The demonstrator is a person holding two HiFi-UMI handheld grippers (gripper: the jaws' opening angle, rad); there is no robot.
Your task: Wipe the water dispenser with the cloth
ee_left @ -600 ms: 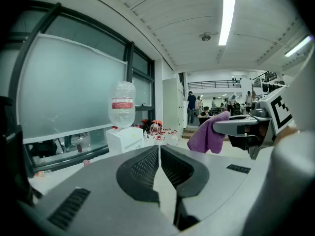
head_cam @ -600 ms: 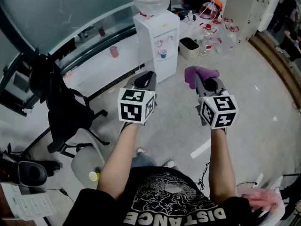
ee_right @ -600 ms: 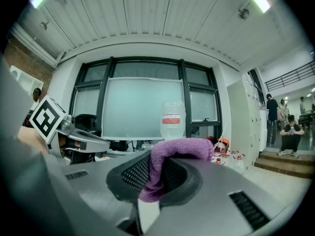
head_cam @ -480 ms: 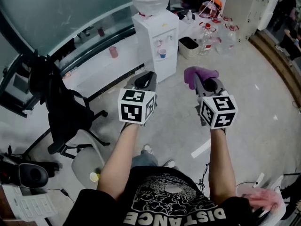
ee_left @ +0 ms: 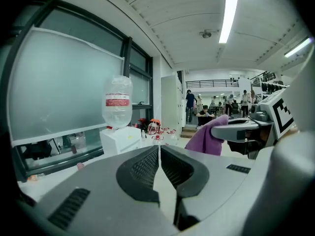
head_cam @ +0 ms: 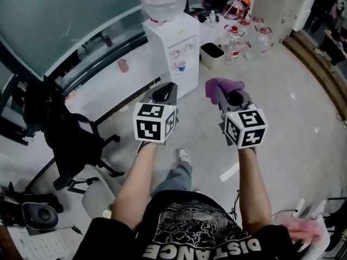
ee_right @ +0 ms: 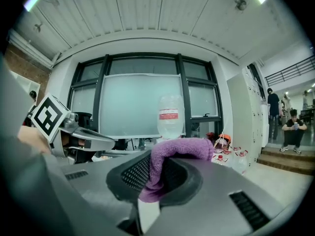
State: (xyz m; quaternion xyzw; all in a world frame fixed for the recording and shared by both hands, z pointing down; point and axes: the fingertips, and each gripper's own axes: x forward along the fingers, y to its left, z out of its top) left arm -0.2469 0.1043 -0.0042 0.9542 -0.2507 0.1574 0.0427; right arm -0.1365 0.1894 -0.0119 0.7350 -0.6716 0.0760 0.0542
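Purple cloth [head_cam: 223, 84] clamped in right gripper [head_cam: 227, 95], left gripper [head_cam: 165, 93] closed empty, water dispenser [head_cam: 172, 45] ahead

Ceiling strip lights [ee_left: 228, 16] are flooding the room evenly and brightly; the pale floor [head_cam: 303, 134] is throwing a soft sheen with faint shadows; both gripper views are bending strongly toward black vignetted corners; the left gripper [ee_left: 158, 149] body is looming slightly soft up close.
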